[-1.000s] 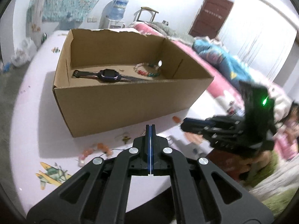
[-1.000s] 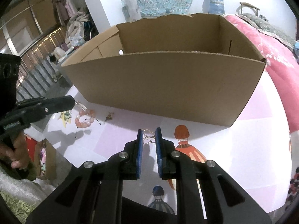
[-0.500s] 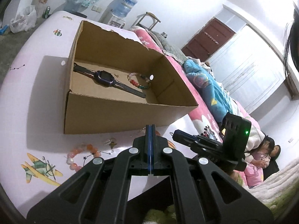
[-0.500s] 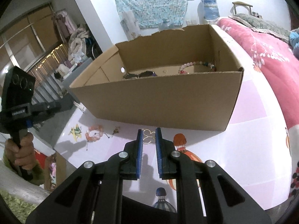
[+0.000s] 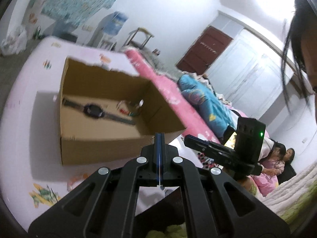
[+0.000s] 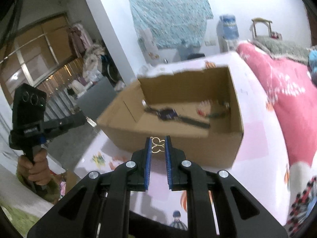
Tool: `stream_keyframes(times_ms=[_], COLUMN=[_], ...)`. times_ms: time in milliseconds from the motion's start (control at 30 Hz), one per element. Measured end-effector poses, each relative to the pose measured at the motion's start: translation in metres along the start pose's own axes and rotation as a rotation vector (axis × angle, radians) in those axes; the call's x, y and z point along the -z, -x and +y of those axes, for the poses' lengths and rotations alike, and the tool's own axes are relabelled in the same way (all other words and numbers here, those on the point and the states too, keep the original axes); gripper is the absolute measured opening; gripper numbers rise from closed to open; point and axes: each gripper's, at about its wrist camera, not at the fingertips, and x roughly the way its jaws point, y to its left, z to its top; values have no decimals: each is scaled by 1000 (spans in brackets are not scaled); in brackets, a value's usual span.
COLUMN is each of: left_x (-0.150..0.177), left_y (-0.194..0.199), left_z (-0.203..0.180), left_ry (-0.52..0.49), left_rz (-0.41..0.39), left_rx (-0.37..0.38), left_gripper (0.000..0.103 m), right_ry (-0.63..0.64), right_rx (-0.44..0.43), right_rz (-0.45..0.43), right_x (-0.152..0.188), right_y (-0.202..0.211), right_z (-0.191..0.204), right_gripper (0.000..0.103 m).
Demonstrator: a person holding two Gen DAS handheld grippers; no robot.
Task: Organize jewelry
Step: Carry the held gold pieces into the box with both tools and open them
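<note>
**Gold butterfly pinched above the box's near wall**

Starting at the left of the right wrist view: a hand (image 6: 36, 164) grips the handle of the left gripper (image 6: 90, 121), which points in toward the cardboard box (image 6: 236, 119); something small and pale glints at its tip, too blurred to name. From its own camera that left gripper (image 5: 159, 138) has its jaws pressed flat together, blue pads meeting, nothing visible between them.

Moving to centre: the right gripper (image 6: 158, 145) is clamped on a gold butterfly ornament (image 6: 157, 145), the wire wings spanning the narrow gap between the blue pads (image 6: 148, 158). It hangs in the air in front of the box's near wall.

Inside the open box, a dark watch (image 6: 168, 115) lies stretched across the floor, and further right a beaded bracelet (image 6: 206, 110) sits near the far corner. The box stands on a pink printed sheet (image 6: 263, 138).

In the left wrist view, blurred pink beads (image 5: 78, 178) lie on the sheet in front of the box.
</note>
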Motion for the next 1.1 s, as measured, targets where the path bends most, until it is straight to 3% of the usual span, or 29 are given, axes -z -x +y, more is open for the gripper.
stream_keyframes(times_ms=[133, 267, 433, 500, 633, 767, 867, 1100], left_x=[-27, -51, -69, -69, -65, -60, -59, -63], left_y=[0, -27, -85, -104, -131, -141, -143, -137], left_z=[-10, -1, 37, 52, 73, 85, 87, 86], left_ry=[-70, -86, -26, 20, 61, 109, 113, 103], left_rz=[-19, 47, 220, 285, 369, 390, 390, 356], left_rx=[-4, -79, -142, -140, -203, -226, -238, -271], left_gripper=[0, 0, 0, 0, 0, 2, 12, 24], right_ry=[70, 124, 85, 48, -5, -30, -35, -62], right_rx=[-30, -71, -65, -40, 4, 24, 25, 44], right_rz=[-32, 33, 273, 392, 533, 551, 544, 503], right_x=[-34, -66, -88, -88, -77, -73, -70, -78], right_y=[0, -31, -104, -133, -165, -172, -169, -155], right_z=[8, 12, -2, -10, -24, -31, -34, -40], right_gripper=[13, 13, 13, 13, 13, 14, 14, 15])
